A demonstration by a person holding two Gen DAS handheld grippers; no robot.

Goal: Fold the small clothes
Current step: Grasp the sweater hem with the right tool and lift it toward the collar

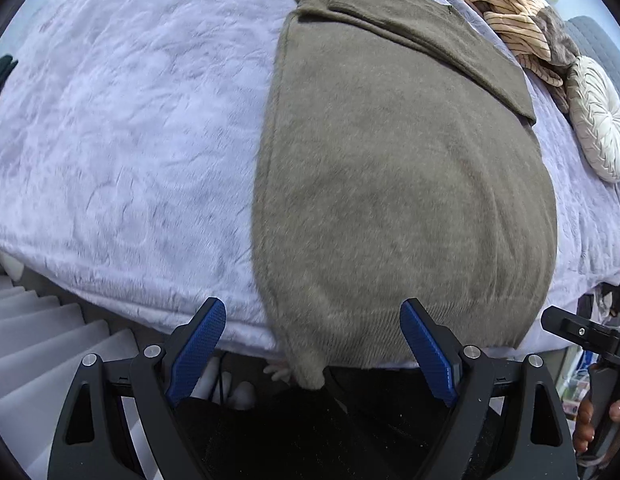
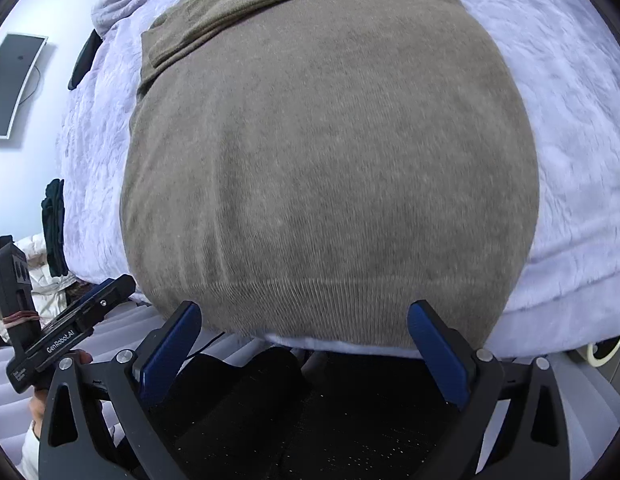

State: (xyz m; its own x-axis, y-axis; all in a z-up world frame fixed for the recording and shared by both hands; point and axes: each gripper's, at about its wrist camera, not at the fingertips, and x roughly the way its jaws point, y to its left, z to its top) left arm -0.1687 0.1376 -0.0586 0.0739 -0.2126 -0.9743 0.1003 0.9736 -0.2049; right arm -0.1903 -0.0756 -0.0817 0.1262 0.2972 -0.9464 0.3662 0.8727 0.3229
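An olive-brown knitted sweater [image 1: 390, 160] lies flat on a lilac bed cover [image 1: 129, 140], its sleeves folded across the far part and its ribbed hem [image 2: 310, 300] at the bed's near edge. A corner of the hem [image 1: 305, 372] hangs over that edge. My left gripper [image 1: 314, 320] stands open above the hem's left corner, nothing between its blue pads. In the right wrist view my right gripper [image 2: 305, 324] is open too, hovering over the hem, with the sweater [image 2: 330, 160] filling the view ahead. Neither pad touches cloth.
A striped beige garment [image 1: 506, 20] and a round white cushion [image 1: 598, 120] lie at the bed's far right. Dark clothes [image 2: 55, 224] sit at the cover's [image 2: 570, 140] left side. Pale ribbed flooring [image 1: 41, 340] runs below the bed edge. A dark panel [image 2: 13, 84] hangs on the wall.
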